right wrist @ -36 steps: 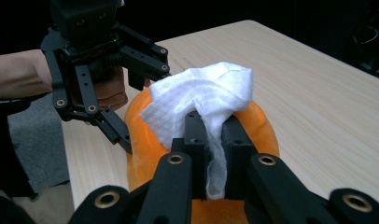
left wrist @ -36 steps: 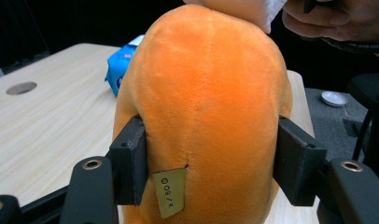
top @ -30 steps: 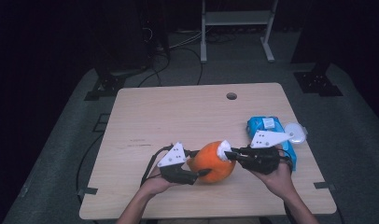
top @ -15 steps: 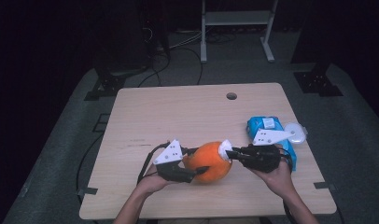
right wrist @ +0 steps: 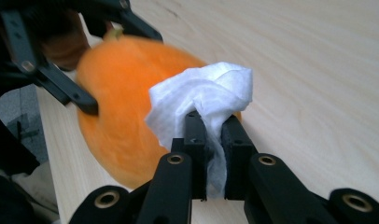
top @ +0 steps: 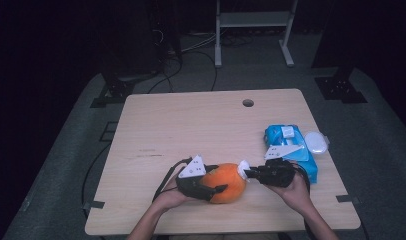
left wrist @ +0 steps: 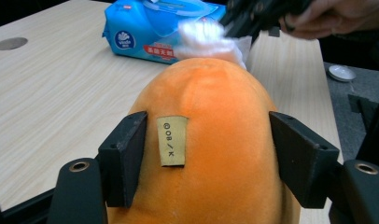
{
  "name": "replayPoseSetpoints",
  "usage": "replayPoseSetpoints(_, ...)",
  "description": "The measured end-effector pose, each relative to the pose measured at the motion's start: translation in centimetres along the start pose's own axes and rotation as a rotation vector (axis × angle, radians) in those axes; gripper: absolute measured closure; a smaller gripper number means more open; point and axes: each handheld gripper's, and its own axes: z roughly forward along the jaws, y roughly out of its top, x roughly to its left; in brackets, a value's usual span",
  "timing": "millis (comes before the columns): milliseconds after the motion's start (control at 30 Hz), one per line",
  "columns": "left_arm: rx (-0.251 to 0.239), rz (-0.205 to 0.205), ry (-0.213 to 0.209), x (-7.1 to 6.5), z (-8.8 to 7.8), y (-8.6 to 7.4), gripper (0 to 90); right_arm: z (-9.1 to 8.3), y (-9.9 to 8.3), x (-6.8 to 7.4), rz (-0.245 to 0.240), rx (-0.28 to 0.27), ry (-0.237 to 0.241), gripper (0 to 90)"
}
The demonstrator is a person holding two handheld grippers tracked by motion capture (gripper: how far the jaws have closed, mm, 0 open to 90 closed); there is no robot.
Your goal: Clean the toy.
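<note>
L gripper (left wrist: pixel 204 161) jaws clamped on both sides of orange plush fruit (left wrist: pixel 211 140), near table's (top: pixel 191 120) front edge. R gripper (right wrist: pixel 214 140) jaws pinched on white wipe (right wrist: pixel 201 100), pressed vs fruit's far end. Blue wipes pack (top: pixel 291 145) just behind R hand (top: pixel 293 192), white lid (top: pixel 318 142) beside it.

High view looks down on table (top: pixel 201 125); both tool cams close (share orange plush (left wrist: pixel 215 140)).

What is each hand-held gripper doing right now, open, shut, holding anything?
Left hand-held gripper: shut on the round orange plush toy, one jaw on each side.
Right hand-held gripper: shut on a crumpled white wipe.
</note>
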Motion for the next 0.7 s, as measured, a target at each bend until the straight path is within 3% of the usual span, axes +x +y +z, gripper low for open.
replayPoseSetpoints(200, 0.016, 0.024, -0.002, -0.6, 0.4, 0.3, 29.1, 1.0, 2.2, 3.5, -0.13, -0.011, -0.005, 82.3)
replayPoseSetpoints(367, 0.012, 0.02, -0.002, -0.6, 0.5, 0.2, 29.1, 1.3, 3.0, 4.4, -0.181, -0.005, -0.019, 82.3)
replayPoseSetpoints(533, -0.017, 0.016, -0.027, -0.4, 0.1, 0.4, 22.4, 1.6, 2.2, 3.8, -0.16, 0.021, -0.006, 82.3)
replayPoseSetpoints(700, -0.06, 0.01, -0.04, 0.9, -1.6, -0.3, 15.1, 1.0, 1.5, 2.7, -0.128, 0.017, -0.033, 82.2)
